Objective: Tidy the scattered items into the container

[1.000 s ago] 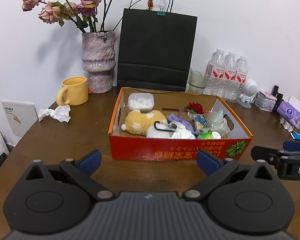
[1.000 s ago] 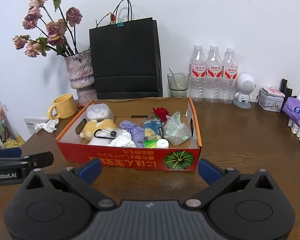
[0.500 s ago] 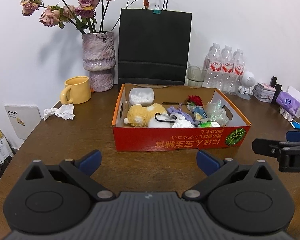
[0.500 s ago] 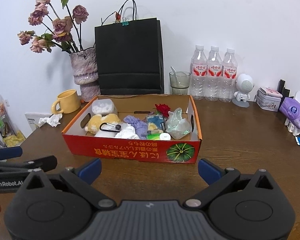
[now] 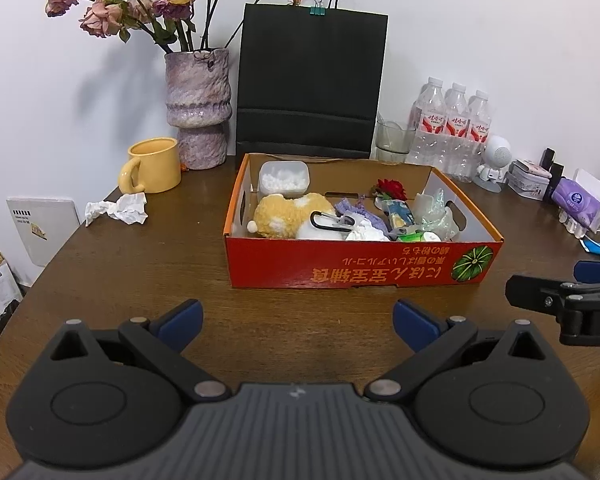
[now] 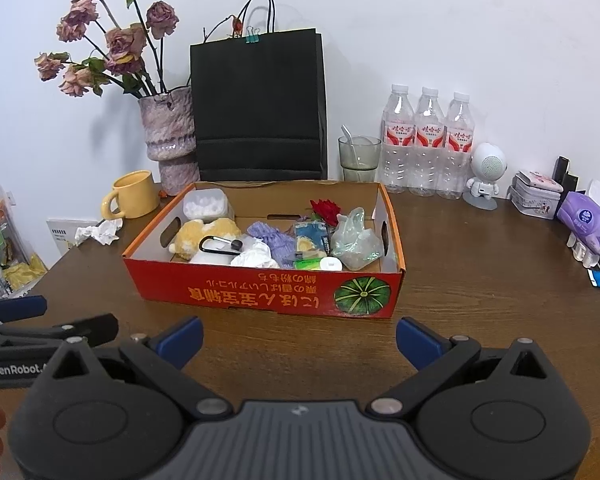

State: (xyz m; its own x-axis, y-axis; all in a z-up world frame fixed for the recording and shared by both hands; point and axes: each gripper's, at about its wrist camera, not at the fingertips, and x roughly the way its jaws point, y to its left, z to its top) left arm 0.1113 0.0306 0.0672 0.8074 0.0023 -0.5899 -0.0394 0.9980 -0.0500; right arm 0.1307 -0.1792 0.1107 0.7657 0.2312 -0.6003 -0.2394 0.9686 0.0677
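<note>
On the brown wooden tabletop [image 5: 140, 280], the red cardboard box [image 5: 356, 268] holds a yellow plush toy [image 5: 288, 216], a clear tub of white beads [image 5: 284, 176] and other small items. A crumpled white tissue [image 5: 118, 209] lies outside it, beside the yellow mug [image 5: 152, 166]. Left tongs [image 5: 296, 322] and right tongs [image 6: 300, 340] hover spread wide, gripping nothing, short of the box.

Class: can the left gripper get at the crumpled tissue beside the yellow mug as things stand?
Probably yes. The left gripper is open and empty, the crumpled tissue lies alone on bare table, and the orange box sits off to its right.
</note>
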